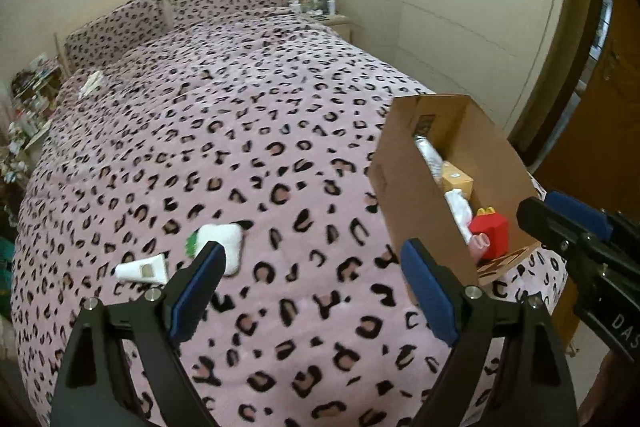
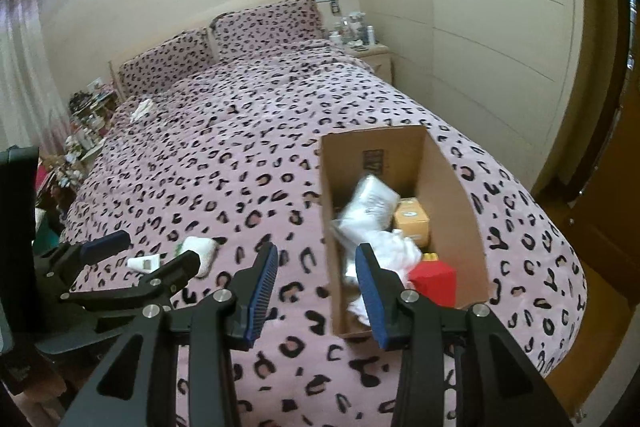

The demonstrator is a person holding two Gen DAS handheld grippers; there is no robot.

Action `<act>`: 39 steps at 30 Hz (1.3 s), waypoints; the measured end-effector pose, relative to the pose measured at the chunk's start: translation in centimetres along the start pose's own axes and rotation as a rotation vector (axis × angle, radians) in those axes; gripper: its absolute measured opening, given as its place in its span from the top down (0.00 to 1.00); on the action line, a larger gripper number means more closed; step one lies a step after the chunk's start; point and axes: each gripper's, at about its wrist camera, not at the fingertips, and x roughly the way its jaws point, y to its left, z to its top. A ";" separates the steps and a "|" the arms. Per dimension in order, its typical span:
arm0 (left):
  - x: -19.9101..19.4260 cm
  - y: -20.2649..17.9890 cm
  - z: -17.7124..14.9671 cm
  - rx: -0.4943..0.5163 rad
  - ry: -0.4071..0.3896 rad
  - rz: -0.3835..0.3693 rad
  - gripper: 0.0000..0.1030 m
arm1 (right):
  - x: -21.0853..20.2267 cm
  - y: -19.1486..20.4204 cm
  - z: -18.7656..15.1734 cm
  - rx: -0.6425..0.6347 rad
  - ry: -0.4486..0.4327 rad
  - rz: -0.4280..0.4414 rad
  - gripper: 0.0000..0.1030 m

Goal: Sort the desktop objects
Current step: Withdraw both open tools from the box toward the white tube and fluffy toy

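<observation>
Cardboard box (image 2: 404,227) open-topped, on bed (image 2: 248,155) near right foot edge. Inside: white plastic bag (image 2: 370,207) at far end, orange carton (image 2: 412,221) beside it, crumpled white cloth (image 2: 396,249) mid-box, red toy box (image 2: 434,281) at near end. White tube (image 1: 140,269) and white-green pouch (image 1: 218,241) lie loose on bedspread, left of box, touching. Left claw (image 1: 314,291) wide open, empty, above bedspread. Right claw (image 2: 316,291) part open, empty, at box's near corner.

White letters "DAS" stand on the black body of the right claw (image 1: 560,223), cut off at the picture's edge. A dark printed mark inside the cardboard box (image 2: 452,187) is perhaps a label, too blurred to read.
</observation>
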 end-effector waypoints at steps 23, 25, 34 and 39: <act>-1.6 11.5 -8.8 -0.222 0.099 0.195 0.12 | 3.2 10.1 -4.4 -0.139 0.105 0.160 0.60; -1.8 12.5 -9.6 -0.243 0.109 0.207 0.12 | 3.4 10.9 -4.9 -0.146 0.112 0.173 0.60; -2.4 16.1 -12.4 -0.311 0.135 0.242 0.12 | 4.9 14.3 -6.9 -0.169 0.163 0.214 0.60; -2.5 18.4 -13.8 -0.362 0.141 0.264 0.12 | 6.1 15.5 -8.1 -0.153 0.195 0.231 0.60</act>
